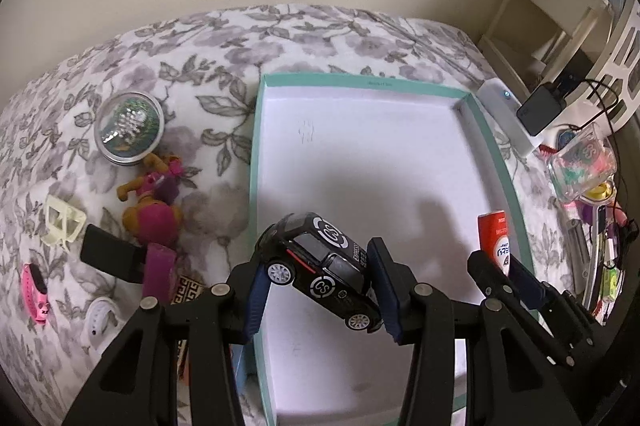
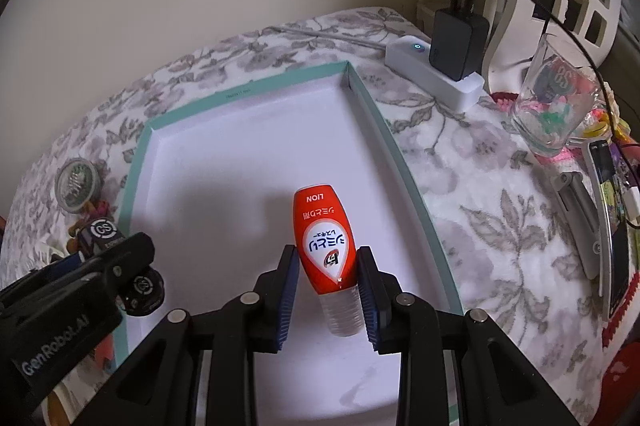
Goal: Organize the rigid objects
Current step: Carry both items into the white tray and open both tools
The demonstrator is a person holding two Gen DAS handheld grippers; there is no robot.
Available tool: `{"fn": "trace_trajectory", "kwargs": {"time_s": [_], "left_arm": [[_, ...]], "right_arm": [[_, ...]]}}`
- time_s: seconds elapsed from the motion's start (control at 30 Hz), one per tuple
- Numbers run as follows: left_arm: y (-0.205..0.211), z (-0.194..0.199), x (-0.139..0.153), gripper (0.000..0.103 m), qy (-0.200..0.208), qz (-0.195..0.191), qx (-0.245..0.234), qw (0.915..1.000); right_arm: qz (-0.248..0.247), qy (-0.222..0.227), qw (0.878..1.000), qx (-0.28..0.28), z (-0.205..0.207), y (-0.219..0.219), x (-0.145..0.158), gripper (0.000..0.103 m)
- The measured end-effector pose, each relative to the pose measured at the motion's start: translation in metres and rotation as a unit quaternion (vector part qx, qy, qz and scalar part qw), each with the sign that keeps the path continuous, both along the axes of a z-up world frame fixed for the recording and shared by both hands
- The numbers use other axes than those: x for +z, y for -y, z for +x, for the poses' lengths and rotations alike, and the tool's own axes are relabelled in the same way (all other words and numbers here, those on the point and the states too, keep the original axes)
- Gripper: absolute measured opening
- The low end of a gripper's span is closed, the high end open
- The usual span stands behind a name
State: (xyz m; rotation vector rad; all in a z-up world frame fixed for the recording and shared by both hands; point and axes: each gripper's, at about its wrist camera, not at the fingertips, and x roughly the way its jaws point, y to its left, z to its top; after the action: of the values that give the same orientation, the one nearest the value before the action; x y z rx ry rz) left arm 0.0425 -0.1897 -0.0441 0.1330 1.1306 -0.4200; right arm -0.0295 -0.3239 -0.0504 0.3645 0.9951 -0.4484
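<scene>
My left gripper [image 1: 318, 276] is clamped on the toy car [image 1: 320, 266], nose tilted down, held over the near-left part of the box [image 1: 256, 145] so it can drop inside. My right gripper [image 2: 326, 290] pinches the red bottle [image 2: 325, 246] by its lower body, clear cap toward me, over the box's right side near the wall. The box floor looks bare, so both go in side by side. Tin [image 1: 129, 127], figure [image 1: 152, 209] and watches wait on the blanket, left of the box.
</scene>
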Motion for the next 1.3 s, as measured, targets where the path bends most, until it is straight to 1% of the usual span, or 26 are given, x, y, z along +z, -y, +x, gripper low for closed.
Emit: {"fn": "trace_trajectory", "kwargs": {"time_s": [0.2,0.43,0.53,0.77,1.0,1.27,1.3], "left_arm": [[-0.003,0.0,-0.012,0.049,-0.014,0.002,0.0,0.9999],[-0.007,0.0,-0.008,0.049,-0.016,-0.007,0.003,0.9998],[-0.01,0.001,-0.007,0.058,-0.017,-0.011,0.003,0.9998],[-0.015,0.0,-0.001,0.059,-0.01,-0.013,0.011,0.9998],[-0.019,-0.001,0.007,0.059,0.014,-0.001,0.02,0.9997],[-0.028,0.002,0.009,0.059,0.017,0.001,0.037,0.9992],[-0.029,0.002,0.01,0.059,0.018,0.001,0.04,0.999]], "right_arm": [[-0.003,-0.017,1.0,0.006,0.001,-0.002,-0.009,0.031],[-0.002,-0.017,1.0,0.009,0.001,-0.003,-0.008,0.031],[-0.004,-0.018,1.0,0.009,0.001,-0.004,-0.008,0.031],[-0.004,-0.017,1.0,0.011,0.001,-0.005,-0.007,0.031],[-0.008,-0.02,1.0,0.009,0.001,-0.004,-0.007,0.032],[-0.014,-0.02,1.0,0.006,0.0,-0.004,-0.005,0.032],[-0.015,-0.02,1.0,0.006,-0.001,-0.004,-0.004,0.033]]}}
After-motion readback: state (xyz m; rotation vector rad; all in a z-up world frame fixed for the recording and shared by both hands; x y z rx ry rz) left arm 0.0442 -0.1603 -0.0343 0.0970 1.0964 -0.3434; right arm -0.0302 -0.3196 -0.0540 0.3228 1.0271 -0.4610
